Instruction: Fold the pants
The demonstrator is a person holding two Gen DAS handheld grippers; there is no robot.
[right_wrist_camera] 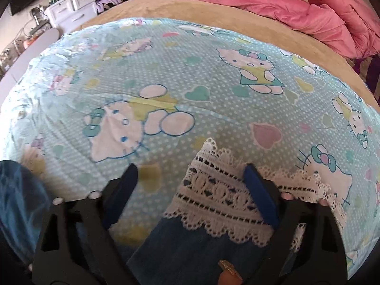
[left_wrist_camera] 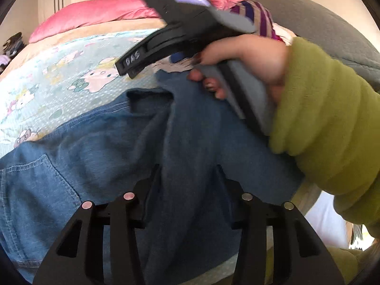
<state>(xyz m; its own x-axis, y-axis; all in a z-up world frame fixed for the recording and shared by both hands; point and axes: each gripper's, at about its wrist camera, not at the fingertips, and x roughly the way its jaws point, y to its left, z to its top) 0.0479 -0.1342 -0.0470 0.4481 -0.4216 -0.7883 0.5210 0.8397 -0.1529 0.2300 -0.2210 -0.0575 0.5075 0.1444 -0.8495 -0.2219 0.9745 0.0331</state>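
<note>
The blue denim pants (left_wrist_camera: 102, 156) lie spread across a pale turquoise bedsheet printed with white cartoon cats and hearts (right_wrist_camera: 190, 76), which covers the near half of a bed. In the left wrist view a back pocket with pale stitching sits at the near left, and a darker fold of denim runs up the middle from the left gripper (left_wrist_camera: 188, 190). Its two black fingers stand on either side of that fold and press against it, so the jaws seem closed on the cloth, though the contact is partly hidden by the fabric itself. Farther off in the same view the right gripper (left_wrist_camera: 133, 65) reaches over the far edge of the pants, held by a hand (left_wrist_camera: 249, 66) in an olive green fleece sleeve (left_wrist_camera: 332, 118). In the right wrist view this gripper (right_wrist_camera: 192, 197) has its jaws wide apart: the left finger hangs over bare sheet, while the blue pad of the right finger rests against the white crocheted lace hem (right_wrist_camera: 220, 197) of a pant leg, gripping nothing. The lace edge points toward the far side, and beyond it the sheet lies flat and open to its far border, where a tan blanket (right_wrist_camera: 213, 11) begins. A crumpled pink duvet (right_wrist_camera: 285, 7) is heaped along the far right edge, and a white plastic drawer unit (right_wrist_camera: 71, 7) stands off the bed at the far left.
</note>
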